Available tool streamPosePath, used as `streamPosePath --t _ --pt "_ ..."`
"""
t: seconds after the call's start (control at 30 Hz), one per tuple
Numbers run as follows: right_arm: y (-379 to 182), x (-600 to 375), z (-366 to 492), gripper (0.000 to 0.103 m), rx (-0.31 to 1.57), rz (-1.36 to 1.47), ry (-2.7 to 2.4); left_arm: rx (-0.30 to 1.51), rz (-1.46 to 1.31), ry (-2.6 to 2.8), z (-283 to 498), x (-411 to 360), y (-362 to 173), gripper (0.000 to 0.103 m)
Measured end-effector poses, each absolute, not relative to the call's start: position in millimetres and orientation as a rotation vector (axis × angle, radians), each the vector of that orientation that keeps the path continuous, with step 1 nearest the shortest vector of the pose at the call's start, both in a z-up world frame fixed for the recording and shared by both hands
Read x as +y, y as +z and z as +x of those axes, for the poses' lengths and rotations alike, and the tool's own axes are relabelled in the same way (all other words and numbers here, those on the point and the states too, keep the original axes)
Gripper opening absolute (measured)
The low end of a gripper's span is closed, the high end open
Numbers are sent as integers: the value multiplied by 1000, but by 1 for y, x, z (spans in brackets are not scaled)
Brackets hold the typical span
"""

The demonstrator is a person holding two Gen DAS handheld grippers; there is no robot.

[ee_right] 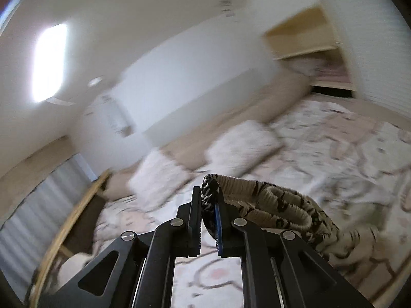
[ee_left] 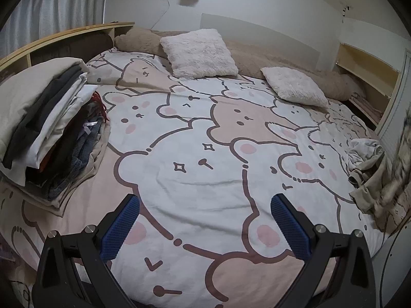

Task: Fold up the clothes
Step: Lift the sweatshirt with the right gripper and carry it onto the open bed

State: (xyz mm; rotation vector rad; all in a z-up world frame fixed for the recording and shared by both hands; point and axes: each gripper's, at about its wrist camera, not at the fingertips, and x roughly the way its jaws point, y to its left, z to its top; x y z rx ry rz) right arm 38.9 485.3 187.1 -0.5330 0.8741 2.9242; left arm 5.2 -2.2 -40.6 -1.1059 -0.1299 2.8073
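In the left wrist view, the left gripper [ee_left: 205, 206] is seen nearest, its two black fingers with blue textured pads [ee_left: 118, 227] spread wide apart and nothing held between them, poised above the pink-and-white bedspread printed with cartoon bears [ee_left: 205, 159]. To the left of it, a stack of folded clothes in cream, grey, white, red and denim blue [ee_left: 54, 131] is seen resting on the bedspread close to the wooden shelf headboard [ee_left: 64, 38]. At the right edge of the same view, a crumpled heap of unfolded beige and white garments [ee_left: 367, 169] lies on the bedspread, and a blurred patterned cloth is seen hanging just beside it. Farther back, two fluffy white square cushions [ee_left: 200, 52] are set against a long plush beige bolster [ee_left: 257, 51], behind which a white wall panel [ee_left: 269, 36] is seen. In the right wrist view, which is blurred by motion, the right gripper [ee_right: 209, 213] is clamped on the gathered waistband of a beige garment with dark tiger-like stripes [ee_right: 269, 202]; the fabric is pinched between the narrow jaws and trails off to the right and downward above the bedspread. Beyond it, the cushions and the bolster are made out only as smeared shapes.
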Motion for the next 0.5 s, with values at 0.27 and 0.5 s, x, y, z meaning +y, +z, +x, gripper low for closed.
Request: streamPosePath --t 0.27,0.5 --pt "253 359 6 10 769 -520 3424 -163 -1027 2879 16 -23 -23 103" --pt "203 296 -21 10 646 -715 3544 -263 -996 2938 28 -62 -16 103"
